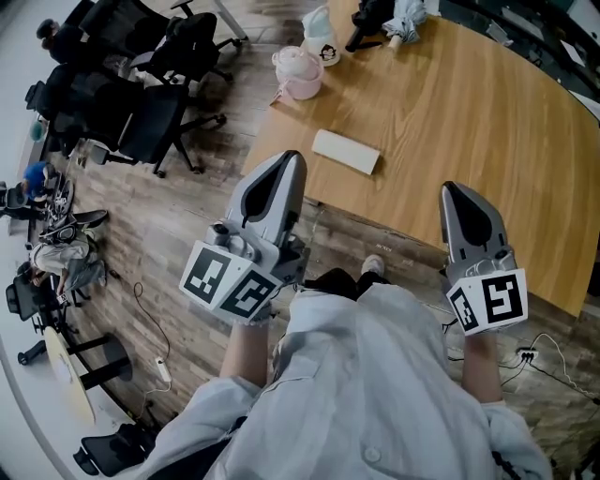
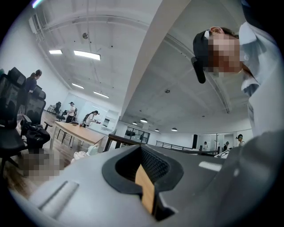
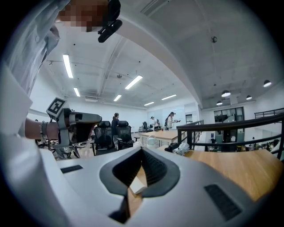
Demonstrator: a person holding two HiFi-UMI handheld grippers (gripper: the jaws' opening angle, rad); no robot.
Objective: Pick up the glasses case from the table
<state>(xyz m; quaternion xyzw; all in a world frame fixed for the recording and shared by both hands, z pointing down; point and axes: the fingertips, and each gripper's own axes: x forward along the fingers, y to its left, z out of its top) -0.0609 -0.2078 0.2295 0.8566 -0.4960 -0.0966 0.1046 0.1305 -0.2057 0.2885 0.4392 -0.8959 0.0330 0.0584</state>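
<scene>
The glasses case (image 1: 347, 152) is a long white box lying flat near the front left edge of the wooden table (image 1: 469, 112). My left gripper (image 1: 292, 159) is held off the table's corner, its tip just left of the case and short of it, jaws shut and empty. My right gripper (image 1: 456, 190) hovers over the front edge farther right, also shut with nothing in it. In the right gripper view a small white shape (image 3: 137, 185), perhaps the case, shows through the slit between the jaws (image 3: 142, 150). The left gripper view looks over its closed jaws (image 2: 141, 148) into the room.
A pink lidded pot (image 1: 298, 73), a white cup (image 1: 322, 39) and dark gear with a cloth (image 1: 386, 17) stand at the table's far left end. Black office chairs (image 1: 141, 103) crowd the floor to the left. People stand at distant tables.
</scene>
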